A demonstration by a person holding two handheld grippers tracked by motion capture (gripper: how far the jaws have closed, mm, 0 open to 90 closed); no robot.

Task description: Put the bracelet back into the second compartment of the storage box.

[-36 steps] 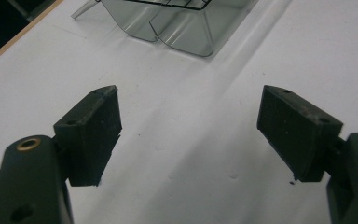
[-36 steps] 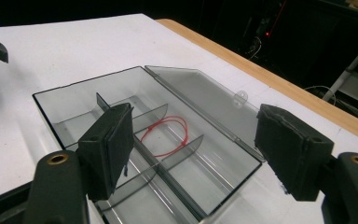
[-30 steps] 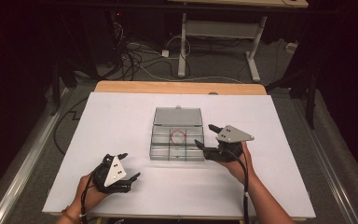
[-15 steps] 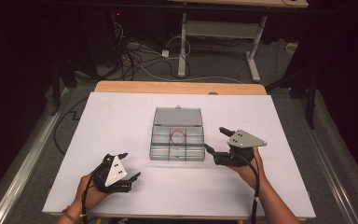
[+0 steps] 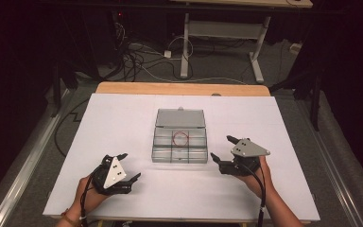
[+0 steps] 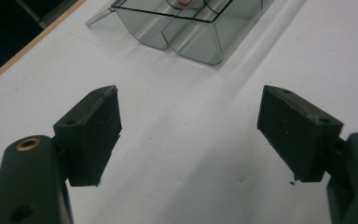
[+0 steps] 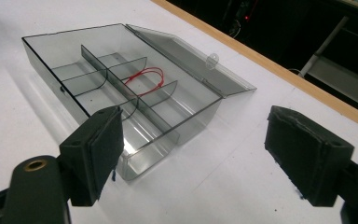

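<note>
Two tools frame the work: the right tool has just drawn back to the right from the clear grey plastic compartment box, its jaws having just been opening with nothing between them, which suggests the thin red loop of cord in a middle compartment has been dropped off. The left tool rests near-left on the white counter, jaws apart and empty. Nothing blocks the box; its hinged lid lies open on the far side.

Open box mid-table; bare tabletop all around it.
</note>
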